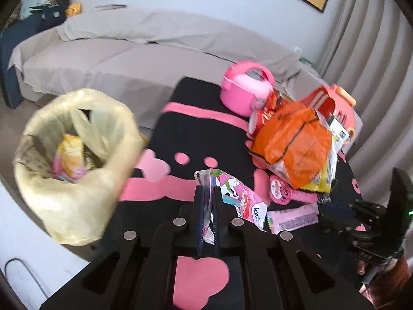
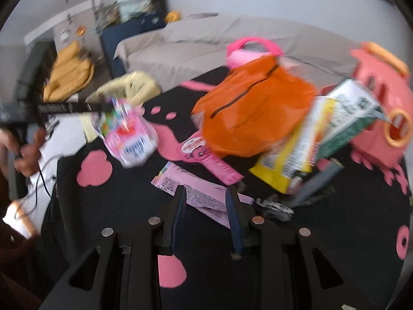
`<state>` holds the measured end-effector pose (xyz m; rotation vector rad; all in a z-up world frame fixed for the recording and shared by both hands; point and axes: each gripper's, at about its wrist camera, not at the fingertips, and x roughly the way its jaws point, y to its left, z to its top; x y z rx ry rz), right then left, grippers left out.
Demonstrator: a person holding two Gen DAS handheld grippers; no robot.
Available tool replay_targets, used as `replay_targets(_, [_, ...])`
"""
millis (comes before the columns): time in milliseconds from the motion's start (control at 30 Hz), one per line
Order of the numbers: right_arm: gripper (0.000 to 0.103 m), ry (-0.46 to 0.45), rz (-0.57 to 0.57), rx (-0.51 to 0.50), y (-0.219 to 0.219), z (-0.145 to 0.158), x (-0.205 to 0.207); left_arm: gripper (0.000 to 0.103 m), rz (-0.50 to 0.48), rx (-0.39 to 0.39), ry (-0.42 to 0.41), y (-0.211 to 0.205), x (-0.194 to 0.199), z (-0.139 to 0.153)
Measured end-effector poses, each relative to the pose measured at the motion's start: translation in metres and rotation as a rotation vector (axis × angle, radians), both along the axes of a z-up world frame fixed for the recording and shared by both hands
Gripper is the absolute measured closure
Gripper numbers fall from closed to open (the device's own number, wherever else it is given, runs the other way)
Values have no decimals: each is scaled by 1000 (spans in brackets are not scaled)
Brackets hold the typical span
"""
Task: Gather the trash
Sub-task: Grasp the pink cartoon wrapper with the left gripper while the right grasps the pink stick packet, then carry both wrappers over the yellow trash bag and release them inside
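Note:
My left gripper (image 1: 207, 193) is shut on a pink and white snack wrapper (image 1: 240, 196) and holds it above the black and pink table (image 1: 191, 126). The same wrapper (image 2: 129, 134) hangs from the left gripper (image 2: 108, 107) in the right wrist view. A bin lined with a pale yellow bag (image 1: 74, 152) stands left of the table with wrappers inside. My right gripper (image 2: 206, 193) is open just above a flat pink wrapper (image 2: 204, 193) on the table. An orange bag (image 2: 247, 108) and a yellow and green packet (image 2: 309, 142) lie behind it.
Pink toy pots (image 1: 245, 87) and a salmon toy toaster (image 2: 382, 108) stand at the table's far right. A pink toy (image 2: 204, 155) lies by the orange bag. A grey sofa (image 1: 103, 59) runs behind the table. Cables (image 2: 44, 175) trail on the white floor to the left.

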<state>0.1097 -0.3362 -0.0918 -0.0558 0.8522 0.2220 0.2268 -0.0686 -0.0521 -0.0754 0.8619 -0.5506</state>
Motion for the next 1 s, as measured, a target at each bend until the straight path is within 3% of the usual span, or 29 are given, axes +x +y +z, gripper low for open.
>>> replay_targets(133, [74,49,4,36,-10,-10,24,97,20,6,-26,9,-7,6])
replay_targets(233, [74,85,-55,95,-26,-16,34,97,23,-6,-15,14,-8,5])
replay_targets(433, [73,148,-16,174,-16,-24,12,97,43,-8,2,20,-5,-1])
replay_targets(633, [72,140,78,112,24,-25,-6,97,52,-9,-2,21,-6,-2])
replay_targets(733, [72,88,78,72,35,-19,-3,97,61,-1,-16,22,-9,0])
replay_targets(1000, [72,80,55,3,51,-25,23,97,72,25,-49,27,-17,3])
